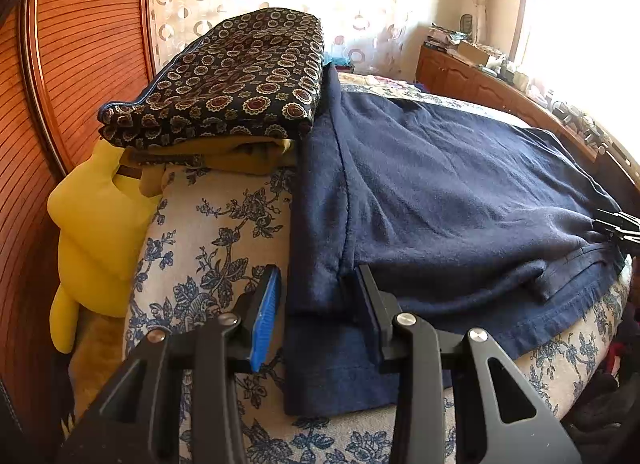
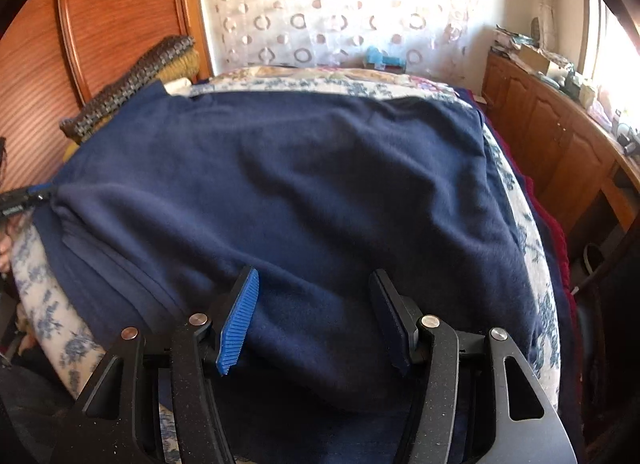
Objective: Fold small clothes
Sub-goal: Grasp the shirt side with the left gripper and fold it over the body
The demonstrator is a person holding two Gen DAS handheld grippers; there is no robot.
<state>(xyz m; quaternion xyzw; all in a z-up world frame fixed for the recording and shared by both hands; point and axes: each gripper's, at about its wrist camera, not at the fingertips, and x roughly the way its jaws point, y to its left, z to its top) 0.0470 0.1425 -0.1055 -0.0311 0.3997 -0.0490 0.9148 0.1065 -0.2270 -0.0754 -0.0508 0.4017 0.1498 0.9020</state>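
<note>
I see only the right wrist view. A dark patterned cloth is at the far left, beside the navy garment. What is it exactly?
Observer: A folded patterned cloth, lying on top of a mustard folded piece; together they make a stack.
Operator: Is something else near that stack?
Observer: Yes, a yellow cushion hangs down beside the bed, against the wooden headboard.
Operator: And the left gripper, does it hold the garment?
Observer: No. The left gripper is open; the left edge of the navy garment lies between its fingers, and the pads do not press on it.
</note>
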